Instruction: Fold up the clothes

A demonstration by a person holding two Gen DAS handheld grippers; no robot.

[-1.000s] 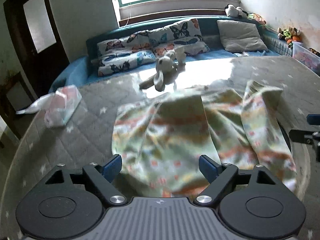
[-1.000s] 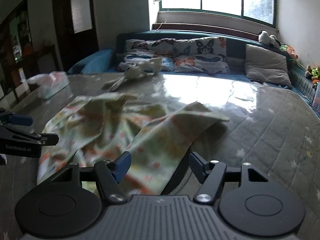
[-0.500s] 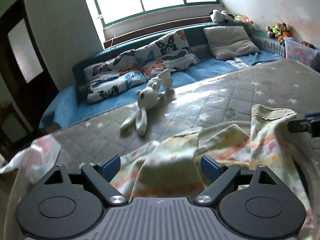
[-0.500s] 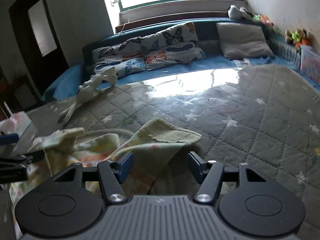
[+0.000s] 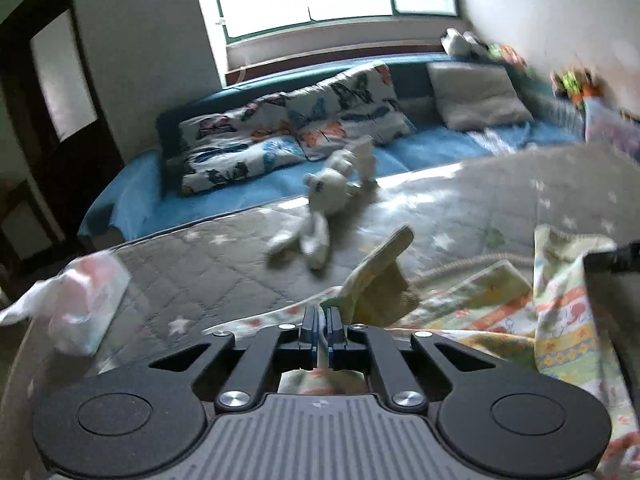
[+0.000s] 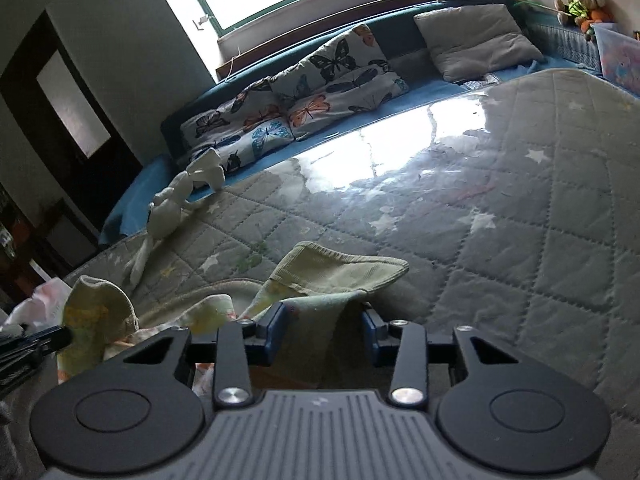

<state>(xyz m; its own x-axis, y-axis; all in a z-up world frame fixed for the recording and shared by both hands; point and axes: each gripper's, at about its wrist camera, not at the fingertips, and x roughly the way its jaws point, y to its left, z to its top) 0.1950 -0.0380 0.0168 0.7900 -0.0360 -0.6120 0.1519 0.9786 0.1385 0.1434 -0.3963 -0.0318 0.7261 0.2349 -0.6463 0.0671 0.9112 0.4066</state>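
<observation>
Blurred garment (image 5: 480,312), hem hidden in left claw (image 5: 320,316)

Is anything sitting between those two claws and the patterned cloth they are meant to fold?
Nothing visible. The left gripper is already shut on an edge of the patterned garment. The right gripper has just been closing, with the garment's fabric between its jaws. The white plush rabbit lies further up the bed, clear of both.
</observation>
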